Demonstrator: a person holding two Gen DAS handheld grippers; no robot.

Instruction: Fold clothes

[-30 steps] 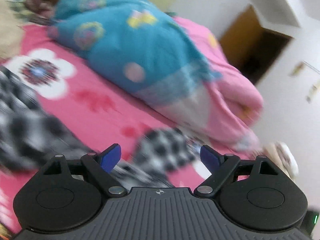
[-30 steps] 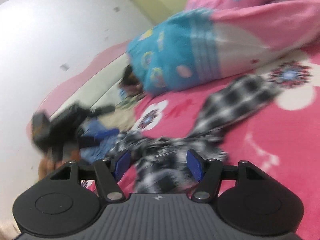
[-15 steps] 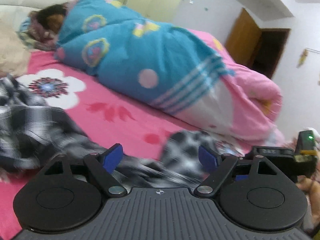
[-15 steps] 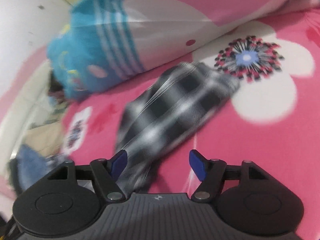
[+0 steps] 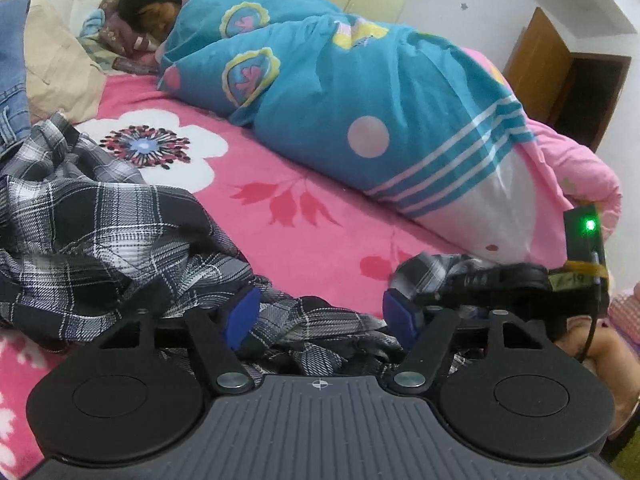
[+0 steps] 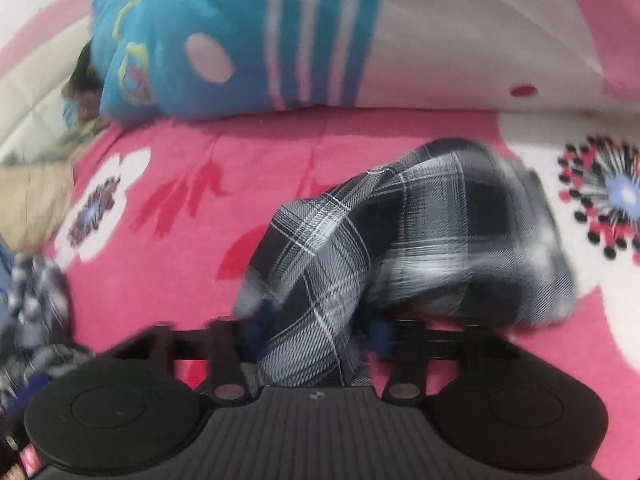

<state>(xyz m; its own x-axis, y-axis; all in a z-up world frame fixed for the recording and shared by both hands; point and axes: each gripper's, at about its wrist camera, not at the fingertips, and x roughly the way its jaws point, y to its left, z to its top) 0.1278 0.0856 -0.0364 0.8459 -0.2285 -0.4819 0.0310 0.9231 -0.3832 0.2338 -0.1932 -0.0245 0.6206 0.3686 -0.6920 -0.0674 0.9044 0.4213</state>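
Note:
A black-and-white plaid shirt (image 5: 100, 232) lies crumpled on the pink flowered bedsheet (image 5: 304, 220). My left gripper (image 5: 320, 316) hovers low over its rumpled near edge, open, with folds of cloth lying between and under the blue pads (image 5: 242, 314). In the right wrist view one sleeve (image 6: 400, 232) of the shirt stretches away across the sheet. Its near end runs between the fingers of my right gripper (image 6: 320, 326), which stand narrower than before but still apart. This view is blurred. The right gripper's black body (image 5: 512, 276) shows at the right in the left wrist view.
A person (image 5: 148, 4) sleeps under a blue patterned quilt (image 5: 340, 80) along the far side of the bed. A beige pillow (image 5: 56, 64) and denim cloth (image 5: 12, 80) lie at the left. A brown door (image 5: 560, 72) stands behind.
The right gripper has dropped onto the sleeve and its fingers have narrowed around it. The left gripper has lowered to the shirt's near edge and steadied, and the right gripper has come into its view.

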